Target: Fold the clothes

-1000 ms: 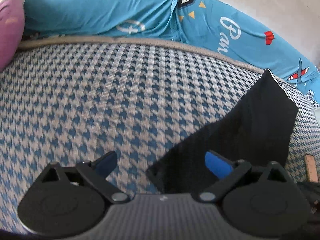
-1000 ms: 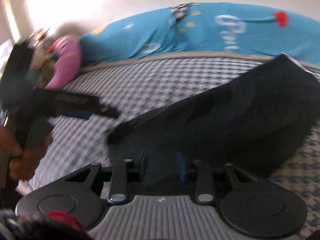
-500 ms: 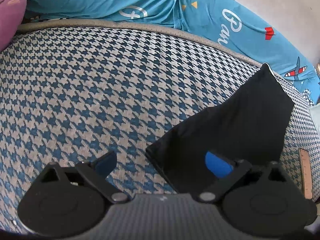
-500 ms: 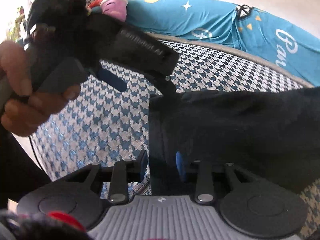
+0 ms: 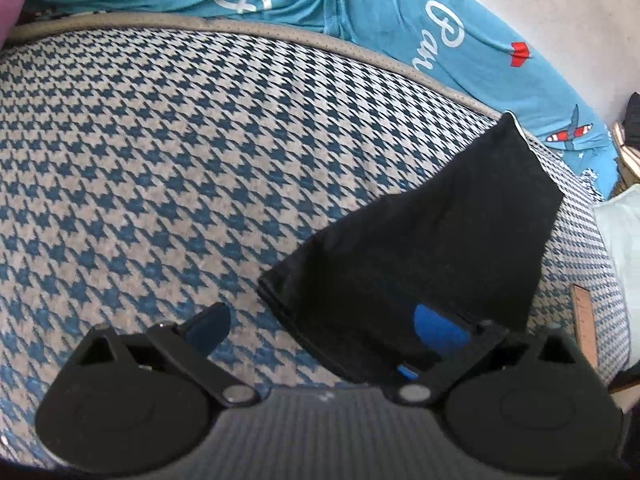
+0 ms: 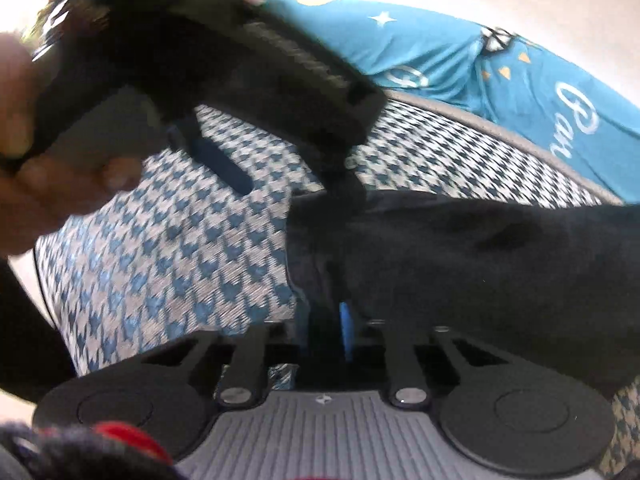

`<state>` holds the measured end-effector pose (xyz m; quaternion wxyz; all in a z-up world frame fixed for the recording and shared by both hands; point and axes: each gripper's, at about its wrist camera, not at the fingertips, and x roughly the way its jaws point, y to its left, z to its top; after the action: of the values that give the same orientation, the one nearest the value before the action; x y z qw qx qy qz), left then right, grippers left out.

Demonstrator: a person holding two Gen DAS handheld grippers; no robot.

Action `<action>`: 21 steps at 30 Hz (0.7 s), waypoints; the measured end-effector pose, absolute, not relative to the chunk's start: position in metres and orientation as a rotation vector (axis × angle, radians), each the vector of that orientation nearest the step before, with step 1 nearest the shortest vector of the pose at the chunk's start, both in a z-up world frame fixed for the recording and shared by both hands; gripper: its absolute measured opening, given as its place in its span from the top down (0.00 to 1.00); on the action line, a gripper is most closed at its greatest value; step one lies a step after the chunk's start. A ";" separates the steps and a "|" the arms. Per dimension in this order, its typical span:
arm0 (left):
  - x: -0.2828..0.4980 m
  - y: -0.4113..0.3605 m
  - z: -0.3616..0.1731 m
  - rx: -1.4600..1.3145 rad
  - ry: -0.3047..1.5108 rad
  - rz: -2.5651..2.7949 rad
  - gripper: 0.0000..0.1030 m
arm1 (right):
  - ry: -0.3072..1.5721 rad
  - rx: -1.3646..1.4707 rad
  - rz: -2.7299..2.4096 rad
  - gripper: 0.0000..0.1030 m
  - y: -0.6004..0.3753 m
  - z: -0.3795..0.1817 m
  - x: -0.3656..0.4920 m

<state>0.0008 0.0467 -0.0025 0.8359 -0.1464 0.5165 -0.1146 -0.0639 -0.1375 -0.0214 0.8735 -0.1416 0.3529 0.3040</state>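
Houndstooth blue-and-beige bed (image 5: 168,152) with a teal printed blanket (image 5: 400,20) along its far edge. Black garment (image 5: 432,232) lies folded on the bed's right part. Left gripper (image 5: 324,324) fingers spread wide apart, the right one over the garment's near corner. Right gripper (image 6: 324,320) fingers clamped together on the garment's edge. Person's hand (image 6: 36,184) holds the left gripper.

Both wrist views look closely, forward, sharing the black garment (image 5: 432,236).
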 end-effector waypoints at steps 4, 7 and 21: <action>0.002 0.043 -0.004 -0.348 1.117 -0.293 0.00 | 0.815 -0.056 0.622 0.89 -0.162 -0.009 -0.041; 0.001 0.040 -0.005 -0.383 1.129 -0.340 0.00 | 0.843 0.105 0.611 0.89 -0.183 0.000 -0.028; 0.026 0.012 -0.021 -0.492 1.115 -0.396 0.34 | 0.820 0.179 0.637 0.89 -0.204 0.017 -0.024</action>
<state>0.0259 0.0116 -0.0209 0.8017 -0.2294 0.5202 -0.1848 -0.0240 -0.2042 0.0171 0.8645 0.0854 0.3911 0.3039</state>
